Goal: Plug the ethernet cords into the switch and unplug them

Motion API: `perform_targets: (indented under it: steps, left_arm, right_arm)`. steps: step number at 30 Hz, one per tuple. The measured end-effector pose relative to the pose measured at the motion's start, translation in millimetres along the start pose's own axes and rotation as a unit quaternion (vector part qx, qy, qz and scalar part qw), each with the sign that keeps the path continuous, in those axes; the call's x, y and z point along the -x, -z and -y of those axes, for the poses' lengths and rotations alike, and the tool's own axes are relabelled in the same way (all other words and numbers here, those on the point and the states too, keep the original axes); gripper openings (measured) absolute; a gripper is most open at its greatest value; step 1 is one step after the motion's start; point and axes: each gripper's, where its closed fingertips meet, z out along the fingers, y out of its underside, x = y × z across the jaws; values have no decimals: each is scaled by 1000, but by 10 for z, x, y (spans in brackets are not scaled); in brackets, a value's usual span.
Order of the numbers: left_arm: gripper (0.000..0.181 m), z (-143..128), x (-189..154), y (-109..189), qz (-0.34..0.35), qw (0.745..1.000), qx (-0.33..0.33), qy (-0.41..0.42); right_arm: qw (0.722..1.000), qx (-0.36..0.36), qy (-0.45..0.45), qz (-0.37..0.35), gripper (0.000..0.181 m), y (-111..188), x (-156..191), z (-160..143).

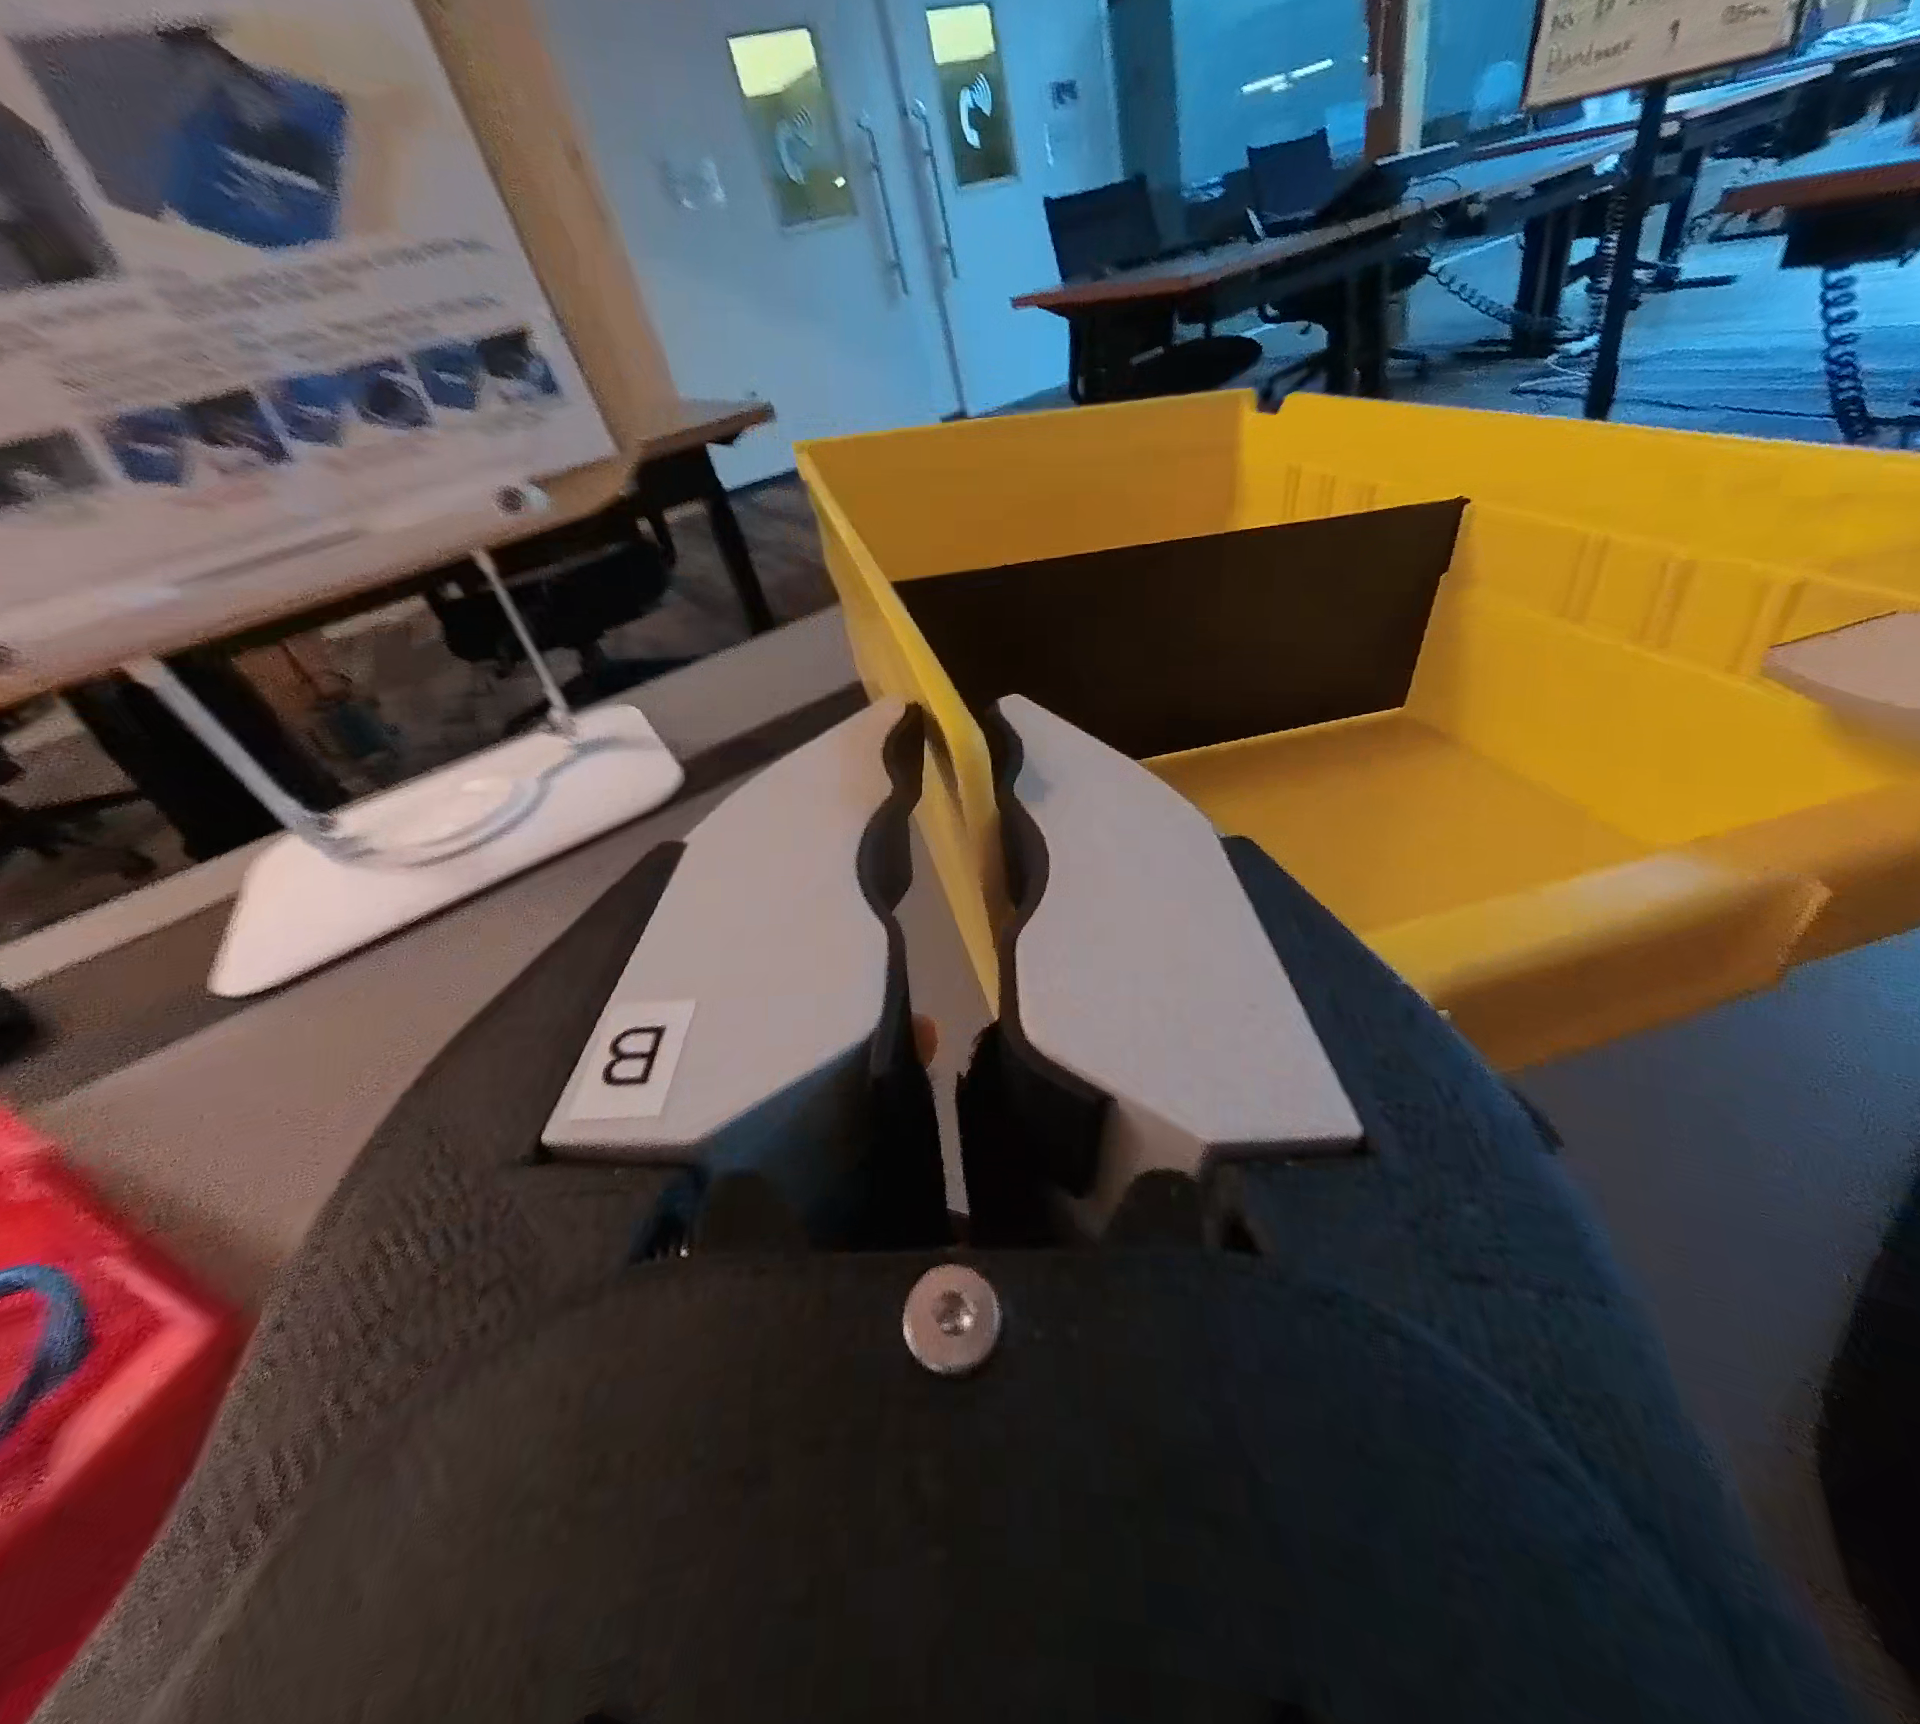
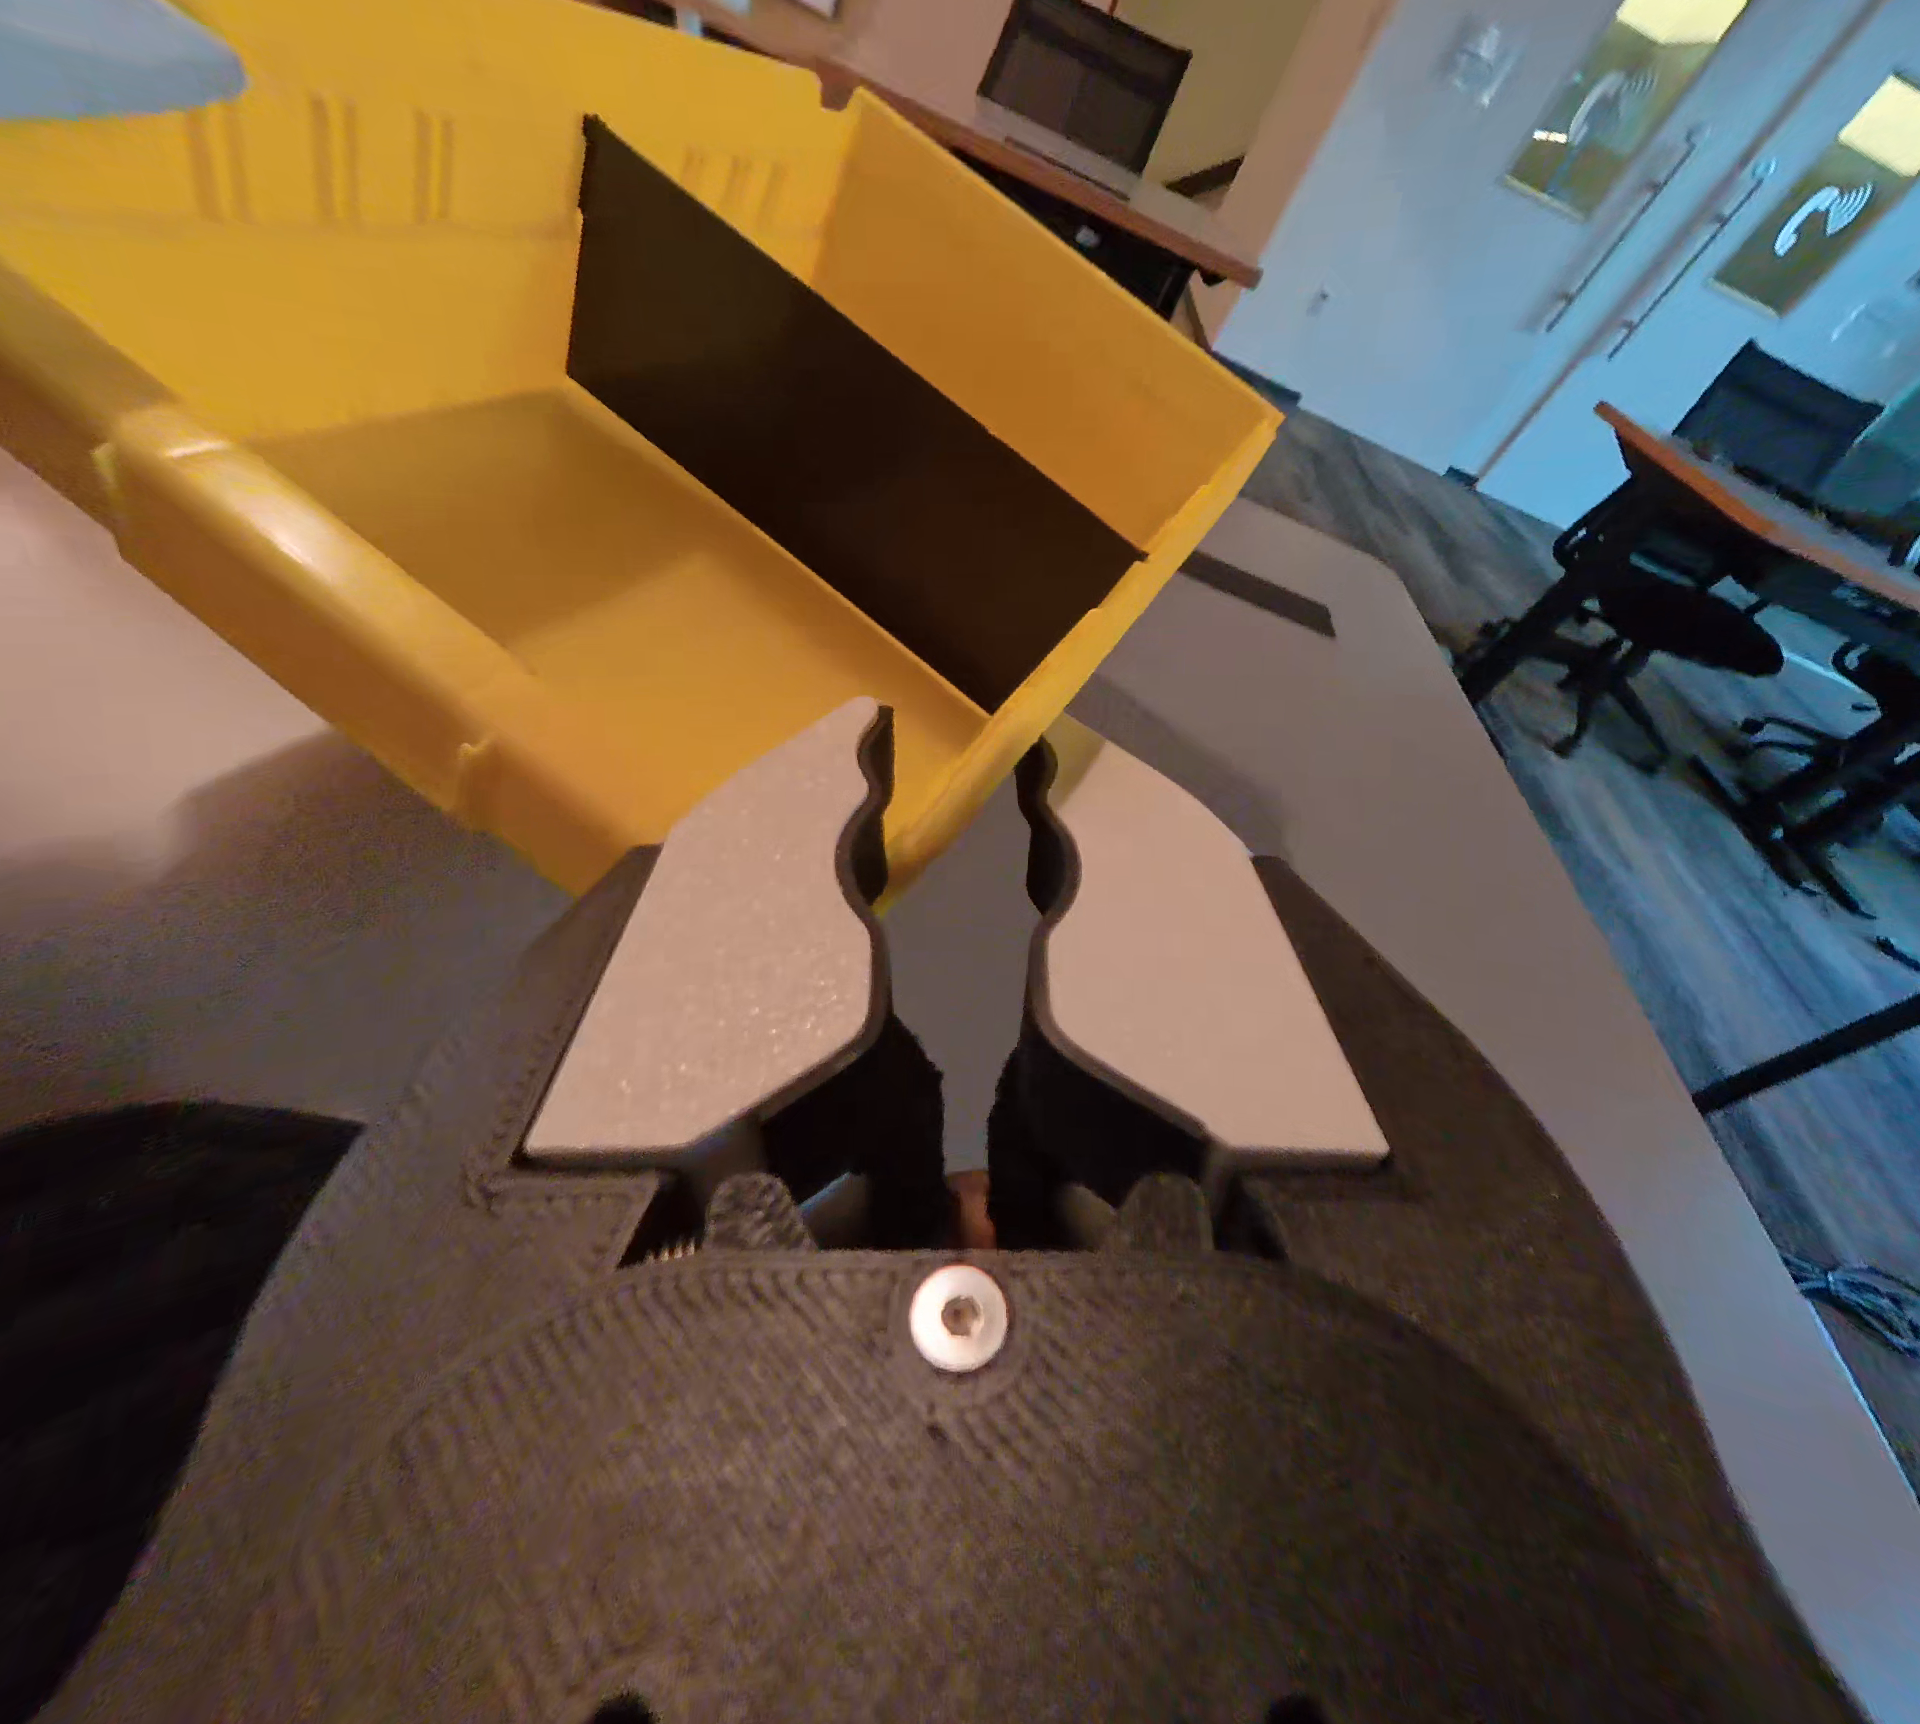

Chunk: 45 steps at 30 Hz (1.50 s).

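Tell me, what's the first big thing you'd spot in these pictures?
The bright yellow bin on the grey table jumps out first, with a black divider standing across its inside. The left gripper has its grey fingers on either side of one bin wall, and the right gripper does the same at the opposite wall. A red box peeks in at the left view's bottom corner.

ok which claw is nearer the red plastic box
Left. The left claw straddles the yellow plastic bin's left wall, with the red plastic box just beside its body; the right claw is at the bin's opposite wall.
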Motion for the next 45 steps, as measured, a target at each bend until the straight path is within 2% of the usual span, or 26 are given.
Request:
perform_targets:
  steps: [3, 7, 10, 11, 13, 14, 16, 18, 19, 22, 24, 26, 28, 34, 36, 39, 45]
  left_arm:
    - [12, -213, -198, -109, -11, 1000, 24, 7]
    - [13, -409, -289, -149, -21, 998, 50, 14]
    - [20, -581, -421, -118, -86, 990, 111, 27]
    - [30, -607, -472, -81, -114, 984, 130, 40]
    - [58, -563, -469, 36, -146, 976, 153, 60]
    - [64, -500, -420, 126, -154, 974, 156, 54]
    - [65, -325, -210, 352, -151, 979, 136, 20]
    - [70, -236, 184, 618, -111, 985, 131, -32]
    - [74, -264, 419, 766, -89, 983, 147, -62]
    - [77, -546, 1253, 1237, 4, 963, 240, -125]
    - [76, -854, 1677, 1586, 44, 929, 346, -123]
    - [69, -1117, 1863, 1834, 48, 896, 423, -123]
    - [62, -1292, 1938, 1906, 50, 878, 452, -148]
    - [47, -1620, 2172, 1832, 70, 848, 489, -194]
    - [34, -1667, 2287, 1824, 83, 836, 497, -217]
    - [32, -1686, 2358, 1865, 71, 840, 494, -215]
    - [36, -1752, 2819, 2309, 106, 837, 483, -235]
  right_arm:
    - [1000, 27, 6, -1, 22, -7, -98, -220]
    - [999, 42, 11, 2, 23, 7, -136, -323]
    - [997, 69, -15, 36, 28, 28, -129, -434]
    - [997, 67, -26, 40, 34, 41, -149, -443]
    - [998, 40, -40, 34, 52, 95, -246, -378]
    - [999, 11, -44, 27, 62, 136, -312, -302]
    - [995, -83, -40, 24, 84, 261, -385, -55]
    - [985, -165, -25, 35, 84, 430, -324, 177]
    - [984, -169, -17, 57, 79, 479, -228, 215]
    - [983, -90, 22, 157, 78, 490, 214, 151]
    - [976, -56, 54, 205, 70, 465, 484, 130]
    - [967, -18, 75, 243, 67, 401, 718, 84]
    - [958, 39, 92, 270, 66, 301, 876, -31]
    - [924, 188, 200, 267, 66, 20, 928, -463]
    - [908, 228, 257, 240, 64, -50, 869, -601]
    - [889, 250, 342, 174, 36, -155, 658, -717]
    - [881, 271, 366, 130, 36, -129, 196, -891]
